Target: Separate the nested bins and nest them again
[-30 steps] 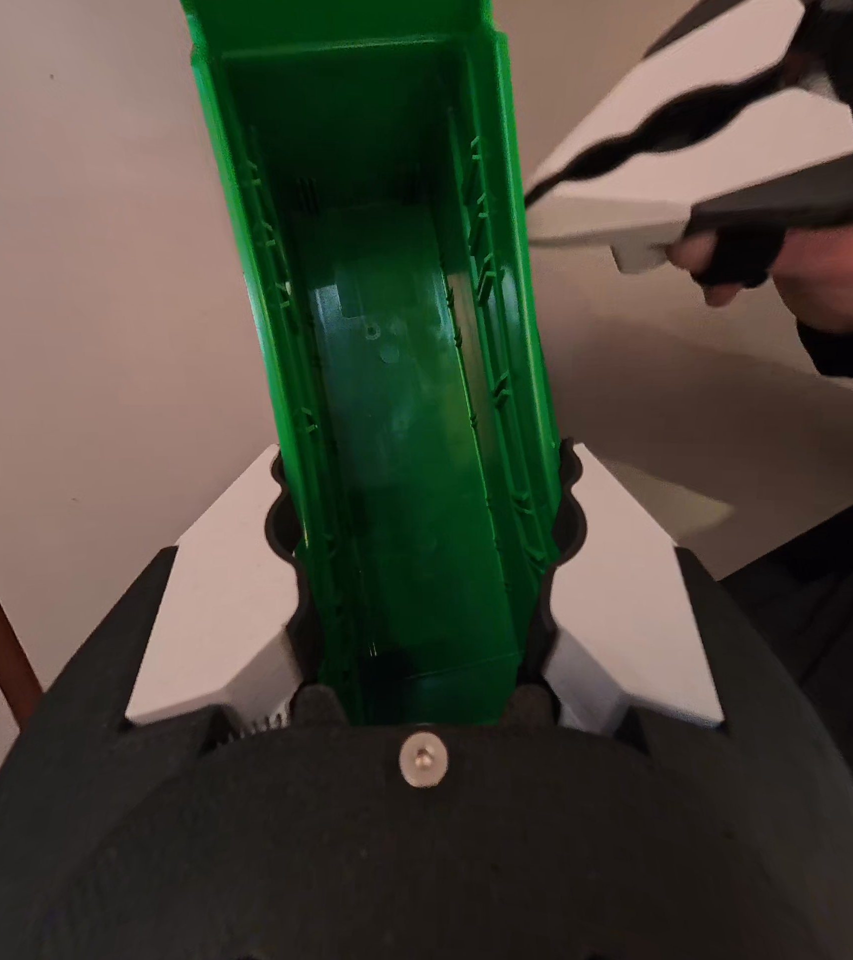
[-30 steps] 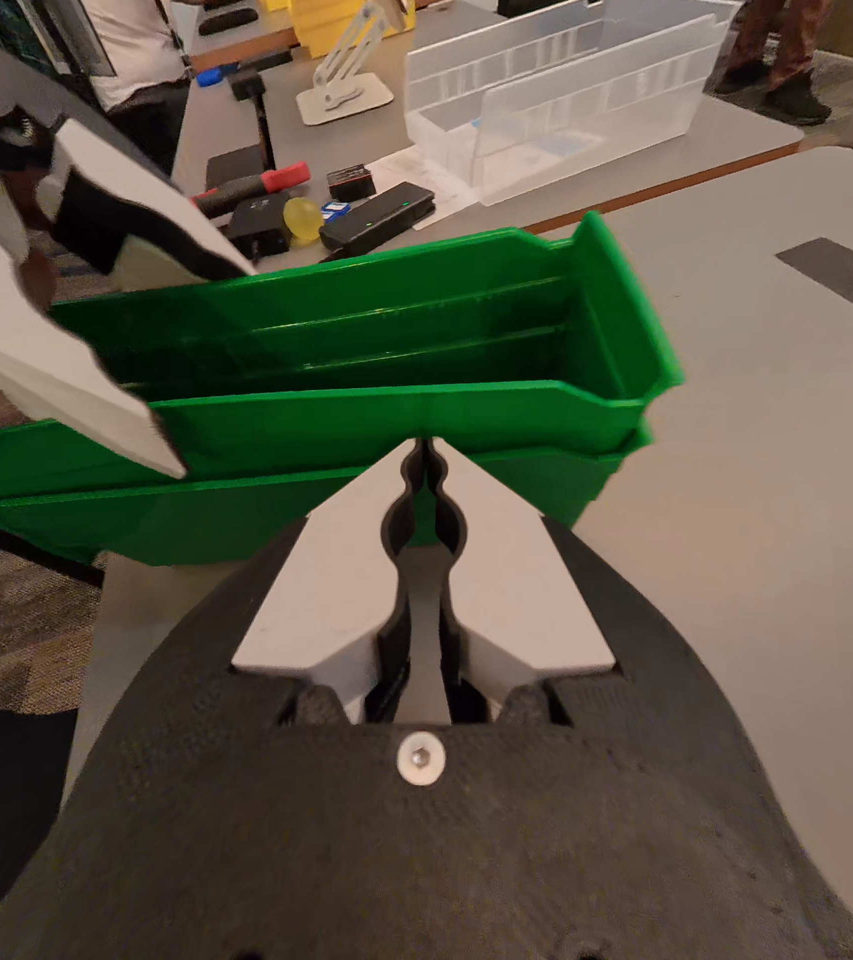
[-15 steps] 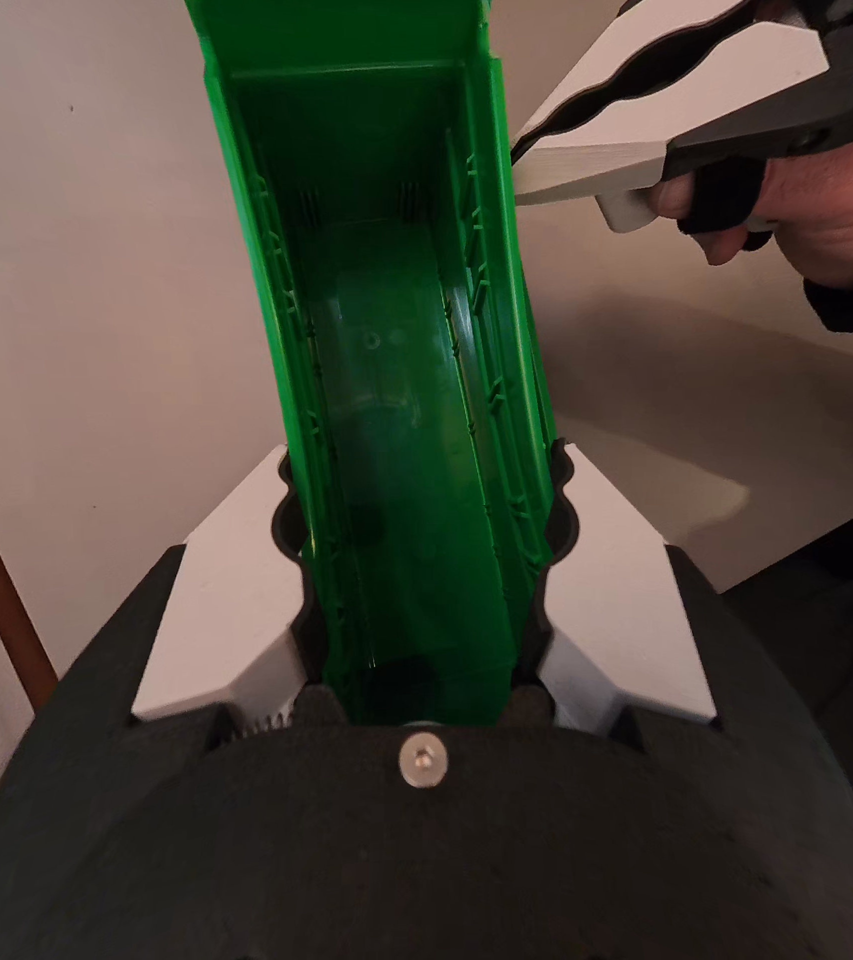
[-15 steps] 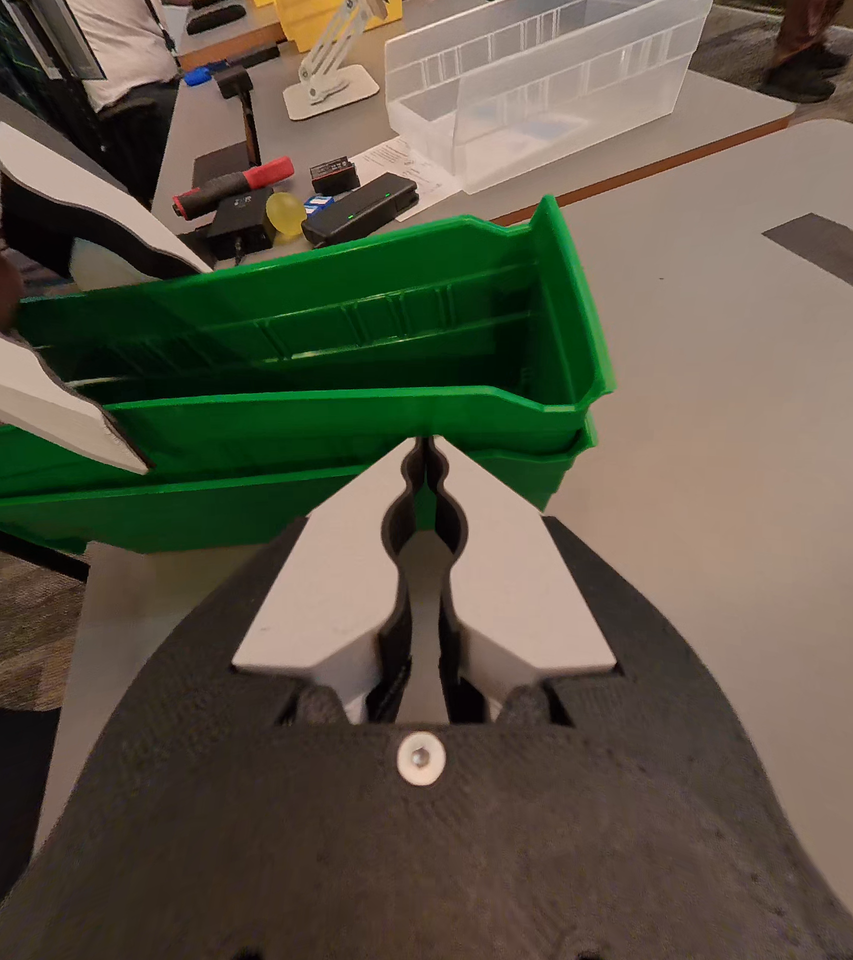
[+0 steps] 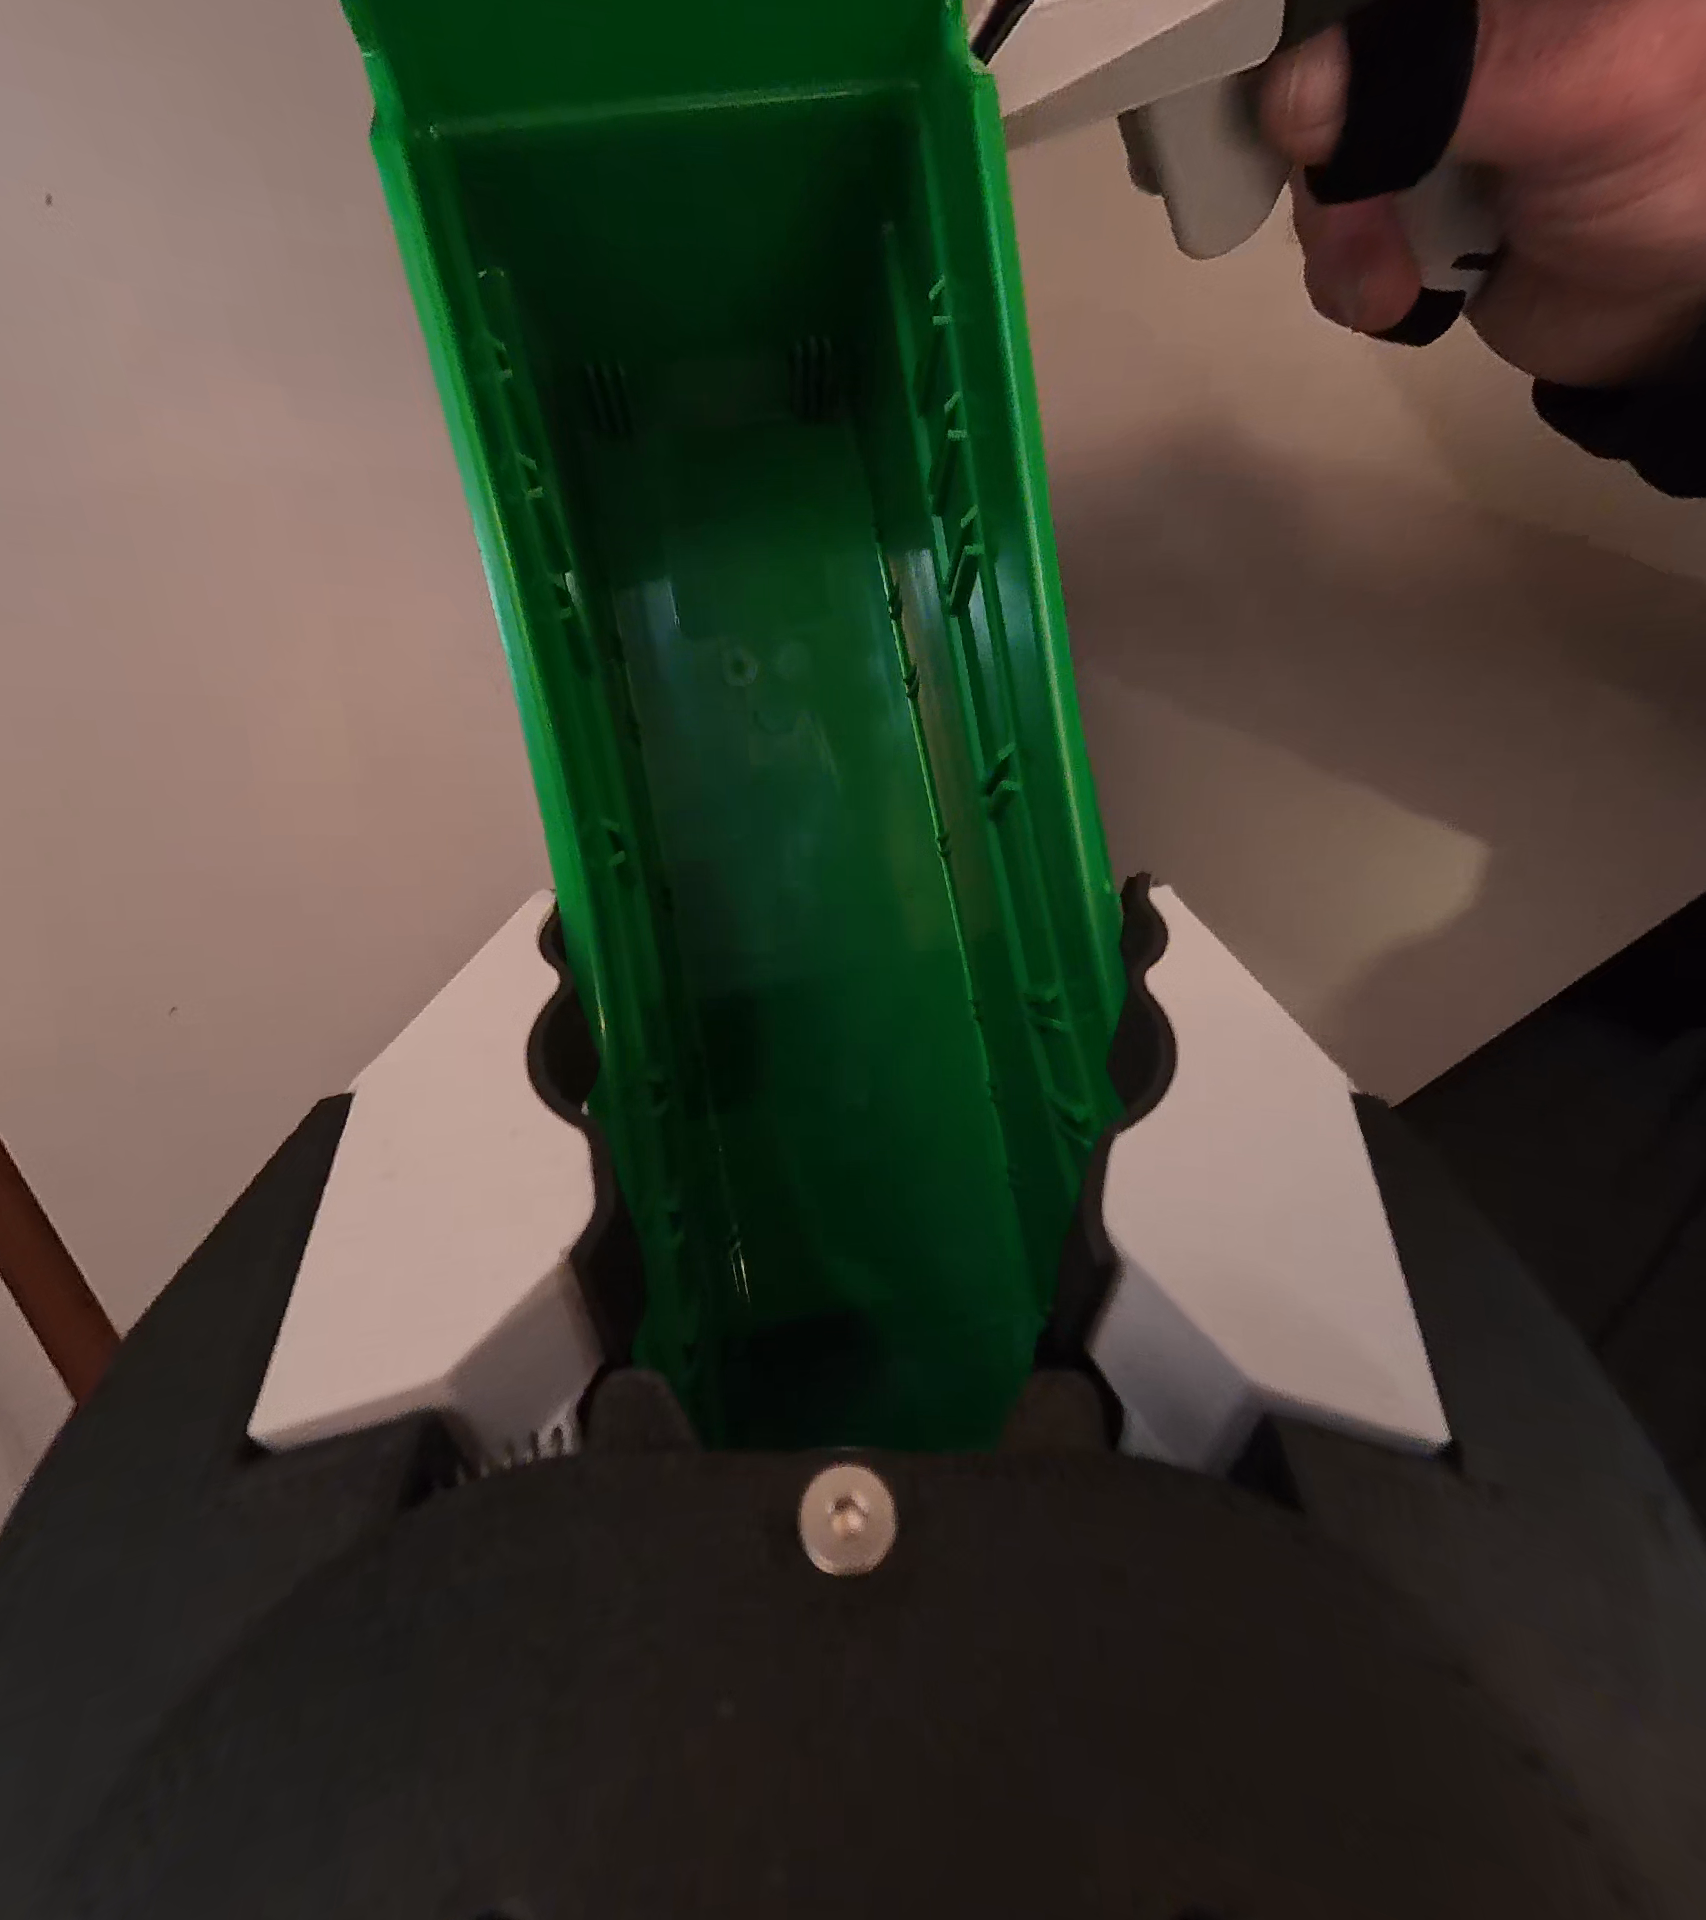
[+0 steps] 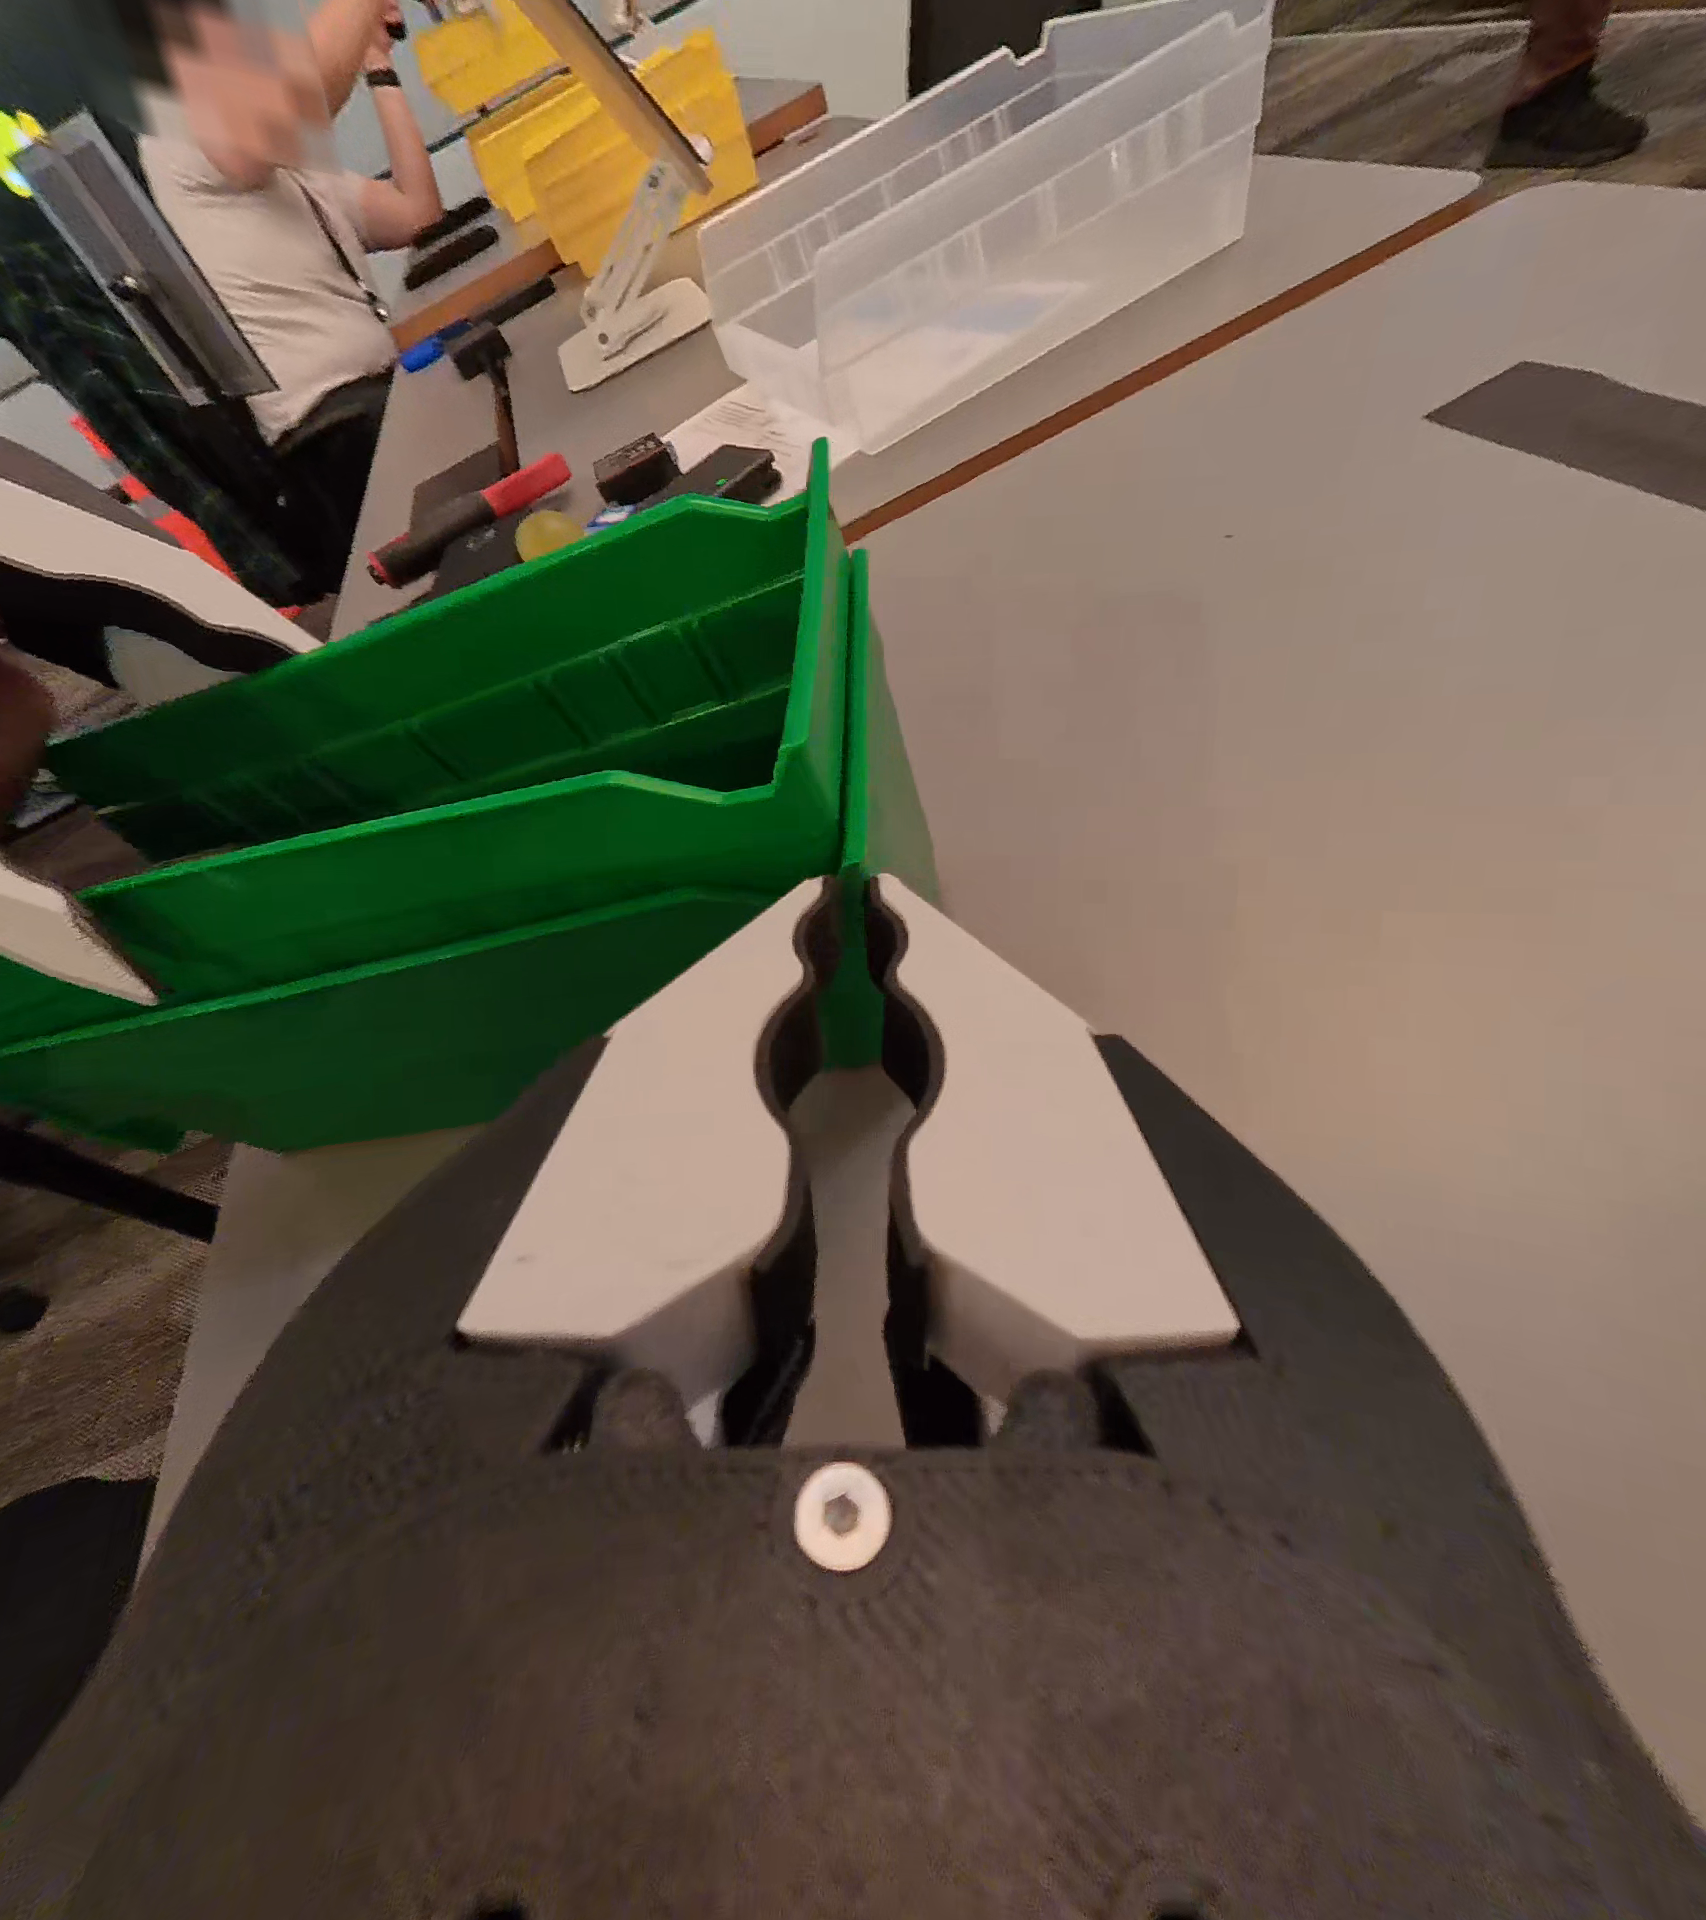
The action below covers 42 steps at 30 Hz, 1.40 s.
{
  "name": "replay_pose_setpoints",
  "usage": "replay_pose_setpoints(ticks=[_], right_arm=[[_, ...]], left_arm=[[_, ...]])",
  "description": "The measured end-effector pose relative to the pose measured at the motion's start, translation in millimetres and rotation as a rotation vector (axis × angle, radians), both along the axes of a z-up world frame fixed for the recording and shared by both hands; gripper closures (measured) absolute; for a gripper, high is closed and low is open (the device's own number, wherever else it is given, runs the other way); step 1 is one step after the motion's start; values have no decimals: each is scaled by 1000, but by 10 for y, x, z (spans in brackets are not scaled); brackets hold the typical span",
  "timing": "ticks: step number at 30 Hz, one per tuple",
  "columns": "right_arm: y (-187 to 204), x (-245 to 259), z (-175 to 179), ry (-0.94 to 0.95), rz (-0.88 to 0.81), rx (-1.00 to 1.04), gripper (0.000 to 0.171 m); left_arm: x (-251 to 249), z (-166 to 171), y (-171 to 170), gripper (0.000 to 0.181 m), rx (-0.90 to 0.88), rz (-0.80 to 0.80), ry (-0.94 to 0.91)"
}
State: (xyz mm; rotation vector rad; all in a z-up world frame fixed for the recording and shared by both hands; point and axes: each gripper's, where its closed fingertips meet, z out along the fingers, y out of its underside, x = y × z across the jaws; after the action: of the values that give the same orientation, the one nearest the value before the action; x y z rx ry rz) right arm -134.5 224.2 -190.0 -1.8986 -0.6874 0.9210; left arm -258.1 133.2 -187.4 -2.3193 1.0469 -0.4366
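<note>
Since a second ago, right hand-held gripper (image 6: 851,904) has shifted to clamp the bins' (image 6: 433,883) end wall at the worktop's (image 6: 1348,831) left edge; left hand-held gripper (image 5: 844,1029) clasps their sides. Bins nested; separation pending.

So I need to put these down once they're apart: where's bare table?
Free: the grey tabletop right of the nested green plastic bins, up to the dark strip. Crowded: the far table past the brown edge, holding clear plastic bins and small tools.
</note>
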Motion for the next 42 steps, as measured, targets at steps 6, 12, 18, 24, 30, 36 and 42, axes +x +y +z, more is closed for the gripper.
replay_pose_setpoints(ticks=[6, 12, 18, 24, 30, 36, 42], right_arm=[[-51, -24, 16, 28, 43, -29, 166], [-41, 3, -53, 13, 24, -66, 170], [-7, 21, -83, -87, 21, -90, 171], [2, 30, -95, -132, 16, -153, 171], [-5, 37, -105, -132, 15, -205, 171], [-14, 58, -116, -107, 7, -246, 171], [-107, 99, -96, -145, 22, -226, 171]], left_arm=[[-7, 4, -5, 80, 15, -13, 33], [36, -10, -21, 81, 3, -20, 28], [57, 19, 25, 85, 39, -13, 54], [46, 51, 55, 88, 38, -18, 38], [44, 71, 72, 91, 59, -19, 22], [65, 114, 86, 94, 93, -17, 5], [75, 79, 49, 82, 59, -66, 10]])
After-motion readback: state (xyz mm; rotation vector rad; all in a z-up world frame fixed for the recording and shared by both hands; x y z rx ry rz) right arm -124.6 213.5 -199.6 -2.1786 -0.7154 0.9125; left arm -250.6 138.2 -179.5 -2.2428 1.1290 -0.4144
